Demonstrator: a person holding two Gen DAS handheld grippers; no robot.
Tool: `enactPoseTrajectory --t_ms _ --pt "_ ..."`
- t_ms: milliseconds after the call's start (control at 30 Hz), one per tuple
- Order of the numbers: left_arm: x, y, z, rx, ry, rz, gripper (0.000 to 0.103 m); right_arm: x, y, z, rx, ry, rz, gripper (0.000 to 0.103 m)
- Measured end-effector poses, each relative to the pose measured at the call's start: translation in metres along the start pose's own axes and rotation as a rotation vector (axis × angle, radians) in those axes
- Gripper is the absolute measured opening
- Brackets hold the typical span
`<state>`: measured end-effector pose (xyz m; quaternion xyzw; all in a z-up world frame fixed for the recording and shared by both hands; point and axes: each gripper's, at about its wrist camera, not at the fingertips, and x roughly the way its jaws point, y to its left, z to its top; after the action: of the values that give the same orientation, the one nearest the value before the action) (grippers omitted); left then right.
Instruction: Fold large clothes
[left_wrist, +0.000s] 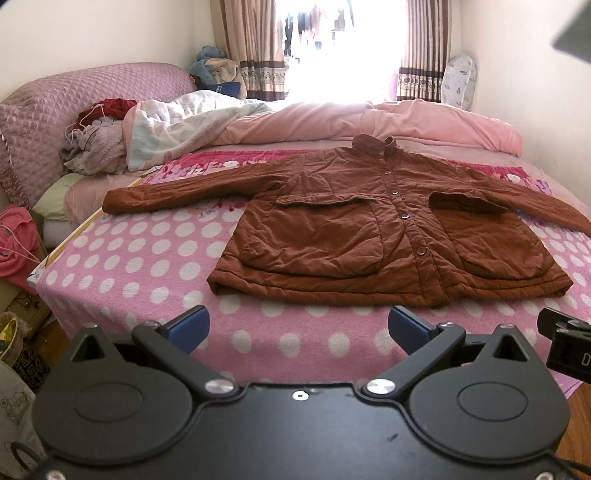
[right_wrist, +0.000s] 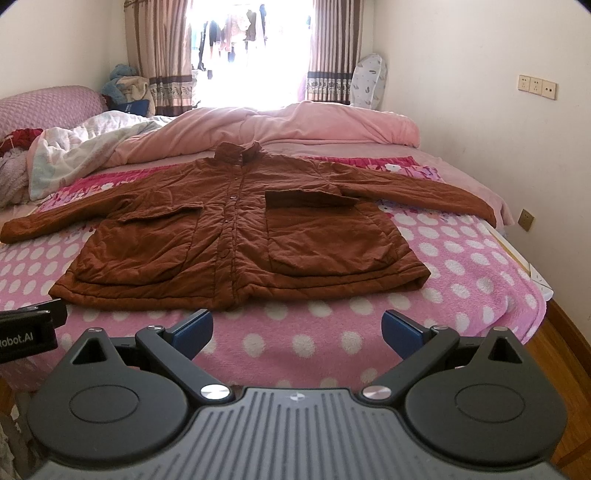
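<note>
Ahead of both parted jaws, jacket (left_wrist: 391, 229) flat

A bed (left_wrist: 576, 173) covered by a pink polka-dot blanket (left_wrist: 140, 258) carries a rust-brown buttoned jacket (left_wrist: 369, 229) spread flat, sleeves out. Far behind lie a pink duvet (left_wrist: 406, 118), a rumpled pale quilt (left_wrist: 184, 122) and, far left, heaped clothes (left_wrist: 96, 140).
</note>
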<state>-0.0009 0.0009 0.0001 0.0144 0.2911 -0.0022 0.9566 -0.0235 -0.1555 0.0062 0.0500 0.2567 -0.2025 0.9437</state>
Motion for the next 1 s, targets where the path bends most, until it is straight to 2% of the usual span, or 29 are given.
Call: enactPoseTrajectory --t_ms 1000 --pt "0.0057 -0.0005 0.0001 0.010 0.013 0.000 0.103 0.0034 0.0073 -0.0041 0.004 0.011 0.010 0.103"
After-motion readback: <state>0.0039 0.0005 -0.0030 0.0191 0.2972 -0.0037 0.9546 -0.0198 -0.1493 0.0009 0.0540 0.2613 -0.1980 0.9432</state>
